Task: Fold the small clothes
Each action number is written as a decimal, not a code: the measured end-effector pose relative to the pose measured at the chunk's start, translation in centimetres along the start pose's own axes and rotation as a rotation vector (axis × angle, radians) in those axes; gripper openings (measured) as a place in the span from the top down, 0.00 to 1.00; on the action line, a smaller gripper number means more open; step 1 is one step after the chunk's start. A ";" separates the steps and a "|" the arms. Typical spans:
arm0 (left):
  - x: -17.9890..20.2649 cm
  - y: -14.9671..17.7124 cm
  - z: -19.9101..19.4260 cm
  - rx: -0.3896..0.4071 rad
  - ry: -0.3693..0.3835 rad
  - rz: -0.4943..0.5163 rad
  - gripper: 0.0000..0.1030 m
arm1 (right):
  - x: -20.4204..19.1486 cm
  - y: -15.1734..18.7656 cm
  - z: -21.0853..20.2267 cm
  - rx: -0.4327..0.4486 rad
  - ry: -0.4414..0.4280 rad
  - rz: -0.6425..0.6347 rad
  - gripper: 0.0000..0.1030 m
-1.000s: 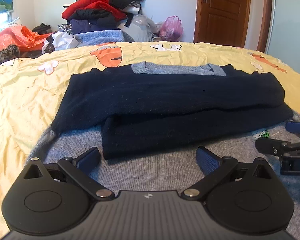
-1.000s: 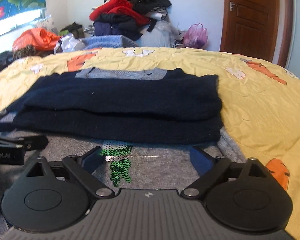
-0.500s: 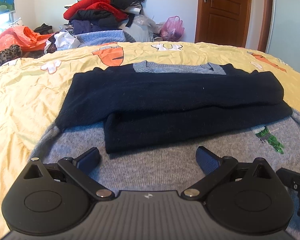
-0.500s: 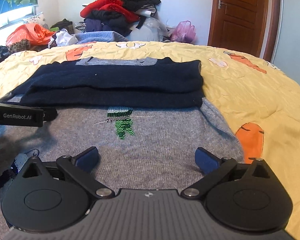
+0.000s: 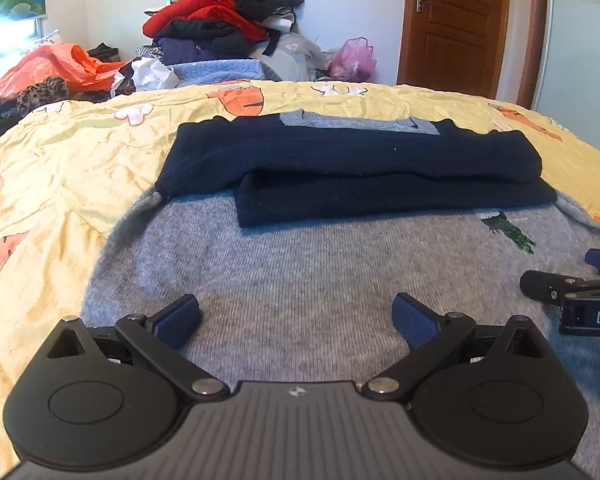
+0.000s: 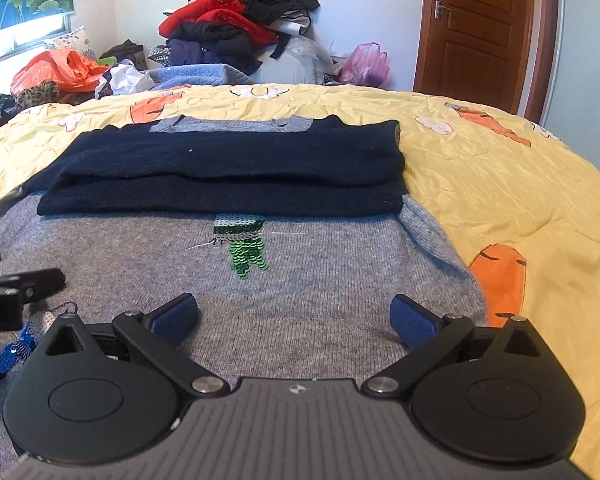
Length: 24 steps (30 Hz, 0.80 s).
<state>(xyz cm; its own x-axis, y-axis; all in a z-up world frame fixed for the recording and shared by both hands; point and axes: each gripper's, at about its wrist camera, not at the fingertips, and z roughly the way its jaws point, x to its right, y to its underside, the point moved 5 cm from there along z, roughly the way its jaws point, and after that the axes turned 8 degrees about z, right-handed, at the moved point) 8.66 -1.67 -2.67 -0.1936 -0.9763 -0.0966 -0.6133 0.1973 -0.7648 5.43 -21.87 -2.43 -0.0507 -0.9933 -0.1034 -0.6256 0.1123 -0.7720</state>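
My grey knitted sweater [image 6: 320,288] lies flat near me, its two navy sleeves [image 6: 228,172] folded across the far half, a green sequin patch [image 6: 244,252] showing just below them.

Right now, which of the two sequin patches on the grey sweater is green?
The sequin figure mid-sweater, just below the folded navy sleeves; the other patch, by the left claw, is blue.

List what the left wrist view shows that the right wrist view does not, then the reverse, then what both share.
Only the left wrist view: the sweater's left edge against the yellow quilt. Only the right wrist view: blue sequins near the left tool, and the sweater's right edge. Both: grey sweater with navy sleeves folded across, green sequin patch, open tools, clothes pile, door.
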 end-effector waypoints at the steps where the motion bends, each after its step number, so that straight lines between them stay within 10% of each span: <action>1: 0.1 -0.1 0.1 -0.002 -0.003 0.004 0.00 | 0.0 0.0 0.0 0.000 0.002 0.000 0.00; 24: -0.3 0.1 -0.2 0.012 0.003 -0.017 0.00 | -0.2 0.1 0.0 0.005 0.015 -0.004 0.00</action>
<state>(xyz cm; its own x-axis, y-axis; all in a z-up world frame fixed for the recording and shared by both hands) 8.50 -1.33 -2.64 -0.1855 -0.9792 -0.0817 -0.6076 0.1797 -0.7736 5.37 -21.70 -2.44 -0.0601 -0.9941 -0.0904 -0.6222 0.1082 -0.7753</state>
